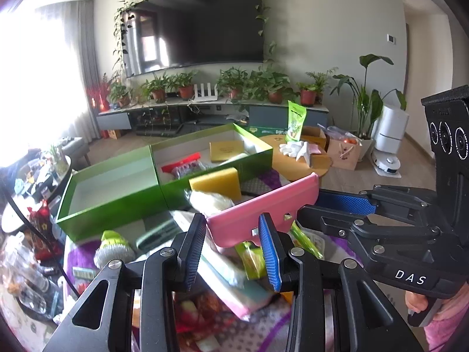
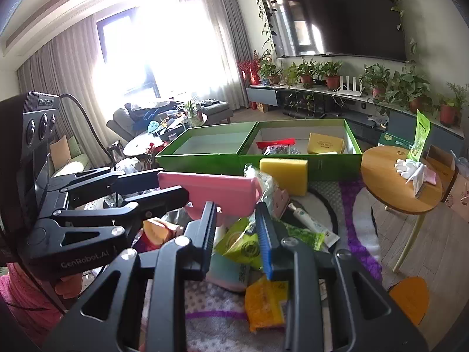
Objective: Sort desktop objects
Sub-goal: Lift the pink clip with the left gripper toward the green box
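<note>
Two grippers, one pink case (image 1: 263, 205)
Left gripper (image 1: 234, 234) clamps it; right gripper (image 2: 237, 220) fingers' hold unclear. Lift level toward far green box (image 1: 111, 208).

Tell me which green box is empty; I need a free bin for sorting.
The left green box is empty, showing only its bare pale floor. The right green box touching it already holds a red packet and a yellow carton.
</note>
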{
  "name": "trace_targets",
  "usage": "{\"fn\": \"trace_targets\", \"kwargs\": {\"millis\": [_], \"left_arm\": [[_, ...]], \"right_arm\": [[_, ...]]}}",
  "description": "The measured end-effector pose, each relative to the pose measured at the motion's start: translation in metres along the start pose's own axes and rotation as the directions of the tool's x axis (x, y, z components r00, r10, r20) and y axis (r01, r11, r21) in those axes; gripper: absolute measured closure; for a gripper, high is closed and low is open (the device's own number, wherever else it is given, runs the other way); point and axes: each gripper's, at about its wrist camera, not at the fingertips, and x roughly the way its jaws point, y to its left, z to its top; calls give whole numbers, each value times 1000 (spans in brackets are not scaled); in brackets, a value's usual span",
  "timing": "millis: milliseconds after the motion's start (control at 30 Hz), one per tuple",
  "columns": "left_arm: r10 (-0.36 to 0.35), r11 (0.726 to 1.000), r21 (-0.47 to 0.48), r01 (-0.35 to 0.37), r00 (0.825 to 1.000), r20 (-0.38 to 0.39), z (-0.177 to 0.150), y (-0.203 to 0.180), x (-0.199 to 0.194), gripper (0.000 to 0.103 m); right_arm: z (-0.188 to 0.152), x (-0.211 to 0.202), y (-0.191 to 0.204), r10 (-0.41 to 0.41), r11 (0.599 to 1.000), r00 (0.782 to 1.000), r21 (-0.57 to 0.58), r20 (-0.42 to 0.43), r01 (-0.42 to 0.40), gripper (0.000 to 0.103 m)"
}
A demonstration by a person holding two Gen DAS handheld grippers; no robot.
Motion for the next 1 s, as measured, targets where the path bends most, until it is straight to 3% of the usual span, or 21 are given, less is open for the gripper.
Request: {"fn": "trace_targets", "kwargs": {"millis": [600, 1000], "left_arm": [[39, 998, 47, -40, 999, 27, 57, 10, 40, 65], [58, 997, 57, -60, 998, 27, 82, 26, 75, 65]], "right_arm": [[52, 31, -34, -17, 1000, 999, 2, 41, 17, 74], [82, 69, -55, -9, 1000, 1000, 12, 19, 8, 71]]}}
